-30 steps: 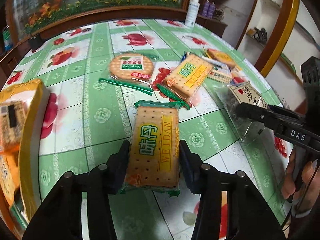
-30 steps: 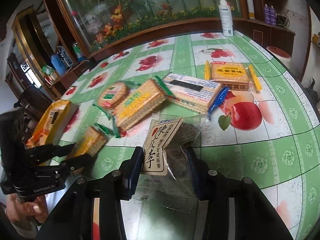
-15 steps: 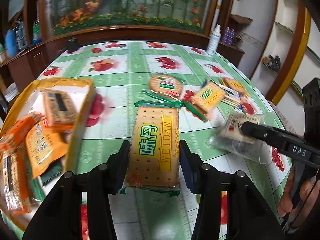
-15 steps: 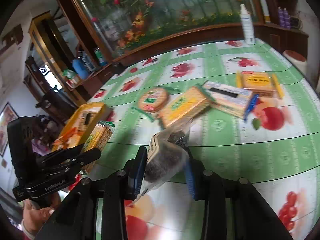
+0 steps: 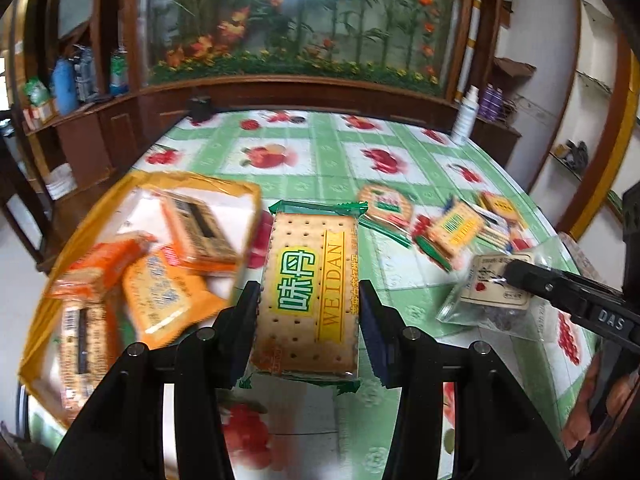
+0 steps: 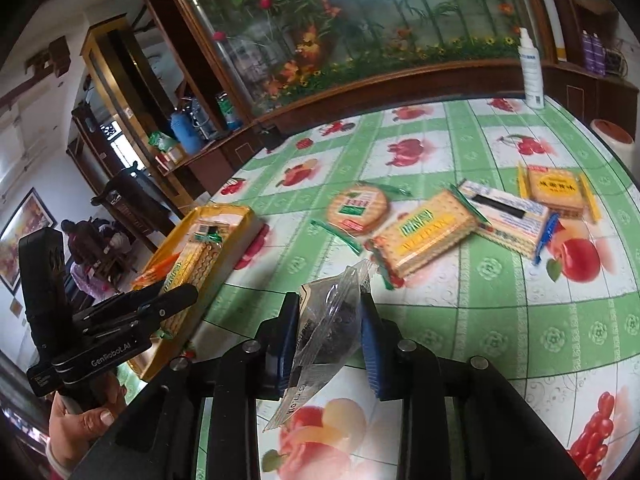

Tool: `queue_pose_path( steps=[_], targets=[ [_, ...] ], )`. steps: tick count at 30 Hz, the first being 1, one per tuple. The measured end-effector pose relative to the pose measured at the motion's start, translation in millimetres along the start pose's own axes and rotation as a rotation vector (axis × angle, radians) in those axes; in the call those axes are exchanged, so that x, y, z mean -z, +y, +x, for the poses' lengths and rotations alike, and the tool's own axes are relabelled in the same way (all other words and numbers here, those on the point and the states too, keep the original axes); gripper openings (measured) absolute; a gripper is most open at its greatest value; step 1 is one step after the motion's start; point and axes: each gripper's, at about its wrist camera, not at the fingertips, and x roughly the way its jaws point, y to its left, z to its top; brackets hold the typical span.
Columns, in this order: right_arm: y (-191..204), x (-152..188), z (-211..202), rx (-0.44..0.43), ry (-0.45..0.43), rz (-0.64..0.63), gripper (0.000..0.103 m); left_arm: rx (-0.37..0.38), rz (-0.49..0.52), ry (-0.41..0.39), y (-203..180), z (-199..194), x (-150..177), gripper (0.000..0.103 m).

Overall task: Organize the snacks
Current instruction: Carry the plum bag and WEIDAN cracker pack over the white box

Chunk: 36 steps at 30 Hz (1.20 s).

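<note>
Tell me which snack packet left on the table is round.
The round cracker packet with the green label and green wrapper ends, lying left of the yellow Weidan cracker pack. The other packets on the table are rectangular.

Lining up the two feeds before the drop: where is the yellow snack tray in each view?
Left wrist: yellow tray fills the left side, beside the held WEIDAN cracker pack.
Right wrist: yellow tray sits at left of centre, partly behind the left gripper.
Shared landmark: the round cracker pack, lying on the tablecloth.

A white spray bottle (image 6: pixel 531 76) stands beside the planter mural (image 6: pixel 360 20).
</note>
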Motion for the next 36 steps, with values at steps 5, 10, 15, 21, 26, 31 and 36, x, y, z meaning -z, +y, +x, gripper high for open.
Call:
queue_pose_path(
  steps=[5, 10, 15, 21, 26, 31, 36],
  targets=[
    [15, -6, 1, -0.024, -0.009, -0.023, 0.029, -0.061, -0.024, -0.028, 15, -9, -1, 0.046],
    [34, -13, 6, -0.054, -0.011, -0.051, 0.029, -0.122, -0.048, -0.046, 32, -16, 0, 0.046],
    [60, -20, 13, -0.098, -0.011, -0.092, 0.029, -0.193, -0.060, -0.067, 48, -22, 1, 0.046],
    [100, -30, 24, -0.162, -0.018, -0.145, 0.029, -0.240, -0.086, -0.078, 66, -27, 4, 0.046],
    [133, -39, 39, -0.212, -0.018, -0.186, 0.029, -0.281, -0.114, -0.075, 84, -30, 9, 0.046],
    [160, -45, 56, -0.260, -0.007, -0.203, 0.029, -0.316, -0.135, -0.074, 100, -31, 13, 0.046],
    [184, -45, 74, -0.298, 0.010, -0.212, 0.029, -0.343, -0.151, -0.066, 111, -31, 16, 0.046]
  ],
)
